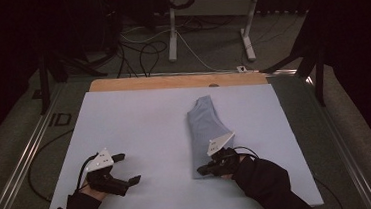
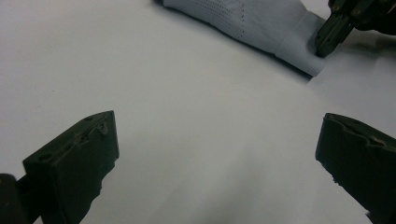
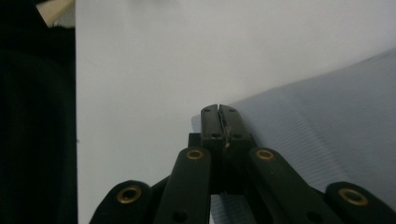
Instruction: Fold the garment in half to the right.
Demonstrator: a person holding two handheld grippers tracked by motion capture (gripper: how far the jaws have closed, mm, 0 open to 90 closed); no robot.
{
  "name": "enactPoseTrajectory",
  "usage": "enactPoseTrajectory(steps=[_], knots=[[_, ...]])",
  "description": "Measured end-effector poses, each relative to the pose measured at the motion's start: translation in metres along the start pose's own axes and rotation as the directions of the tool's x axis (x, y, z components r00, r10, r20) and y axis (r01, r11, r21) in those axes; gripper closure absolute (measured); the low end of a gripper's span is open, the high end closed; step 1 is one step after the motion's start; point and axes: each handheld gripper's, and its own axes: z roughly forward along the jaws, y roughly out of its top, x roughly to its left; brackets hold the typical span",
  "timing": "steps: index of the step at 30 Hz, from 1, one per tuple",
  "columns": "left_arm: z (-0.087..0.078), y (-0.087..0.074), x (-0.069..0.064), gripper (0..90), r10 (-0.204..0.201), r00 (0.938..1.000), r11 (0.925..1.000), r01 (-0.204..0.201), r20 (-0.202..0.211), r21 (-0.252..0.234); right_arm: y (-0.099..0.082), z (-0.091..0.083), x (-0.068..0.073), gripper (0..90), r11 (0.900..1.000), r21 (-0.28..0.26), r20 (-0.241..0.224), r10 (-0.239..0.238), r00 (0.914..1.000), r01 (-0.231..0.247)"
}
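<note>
Now | right hand-held gripper [image 1: 202, 170]: clamped on cloth [image 1: 204, 128] near corner

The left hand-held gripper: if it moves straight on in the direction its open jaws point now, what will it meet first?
Probably the folded pale blue garment. The left hand-held gripper looks across bare table surface toward the garment's ribbed end, where the right hand-held gripper is pinching it. Depth is hard to judge.

Black sleeves [image 1: 272, 180], black grippers with brass rivets [image 3: 265, 154], grey three-cornered plates [image 1: 100, 160], trailing cables [image 1: 82, 174]
</note>
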Motion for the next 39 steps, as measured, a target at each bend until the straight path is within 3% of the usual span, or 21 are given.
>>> enactPoseTrajectory(steps=[6, 8, 12, 17, 25, 29, 31, 33, 39], knots=[[-0.001, 0.000, 0.000, 0.5, -0.002, 1.0000, 1.0000, 0.002, -0.002, -0.001, 0.007, -0.020, -0.006, 90.0, 0.9979, -0.058, 0.056, 0.031, 0.9980, -0.028], [-0.001, 0.000, 0.000, 0.5, 0.002, 1.0000, 1.0000, -0.002, -0.001, 0.001, 0.009, -0.025, -0.011, 86.2, 0.9961, -0.077, 0.061, 0.047, 0.9970, -0.043], [0.000, 0.000, 0.001, 0.5, -0.002, 1.0000, 1.0000, 0.002, -0.004, 0.003, 0.012, -0.028, -0.014, 74.6, 0.9938, -0.100, 0.076, 0.057, 0.9955, -0.049], [-0.001, 0.000, 0.000, 0.5, 0.001, 1.0000, 1.0000, -0.001, -0.005, 0.001, 0.016, -0.031, -0.018, 53.3, 0.9900, -0.132, 0.090, 0.063, 0.9939, -0.050], [-0.003, 0.001, 0.002, 0.4, -0.002, 1.0000, 1.0000, 0.002, -0.007, -0.003, 0.024, -0.041, -0.019, 32.4, 0.9847, -0.166, 0.111, 0.070, 0.9914, -0.051], [-0.003, 0.001, 0.001, 0.5, 0.003, 1.0000, 1.0000, -0.003, -0.007, -0.002, 0.026, -0.043, -0.022, 18.3, 0.9809, -0.184, 0.105, 0.082, 0.9910, -0.062], [-0.003, 0.001, 0.002, 0.5, -0.004, 1.0000, 1.0000, 0.004, -0.008, -0.006, 0.027, -0.044, -0.024, 10.4, 0.9816, -0.181, 0.081, 0.077, 0.9937, -0.062], [-0.004, 0.001, 0.002, 0.5, -0.001, 1.0000, 1.0000, 0.001, -0.007, -0.005, 0.027, -0.045, -0.026, 9.6, 0.9779, -0.195, 0.071, 0.090, 0.9934, -0.074], [-0.004, 0.001, 0.002, 0.5, 0.002, 1.0000, 1.0000, -0.002, -0.008, -0.004, 0.026, -0.047, -0.028, 9.1, 0.9787, -0.196, 0.114, 0.084, 0.9899, -0.060]])
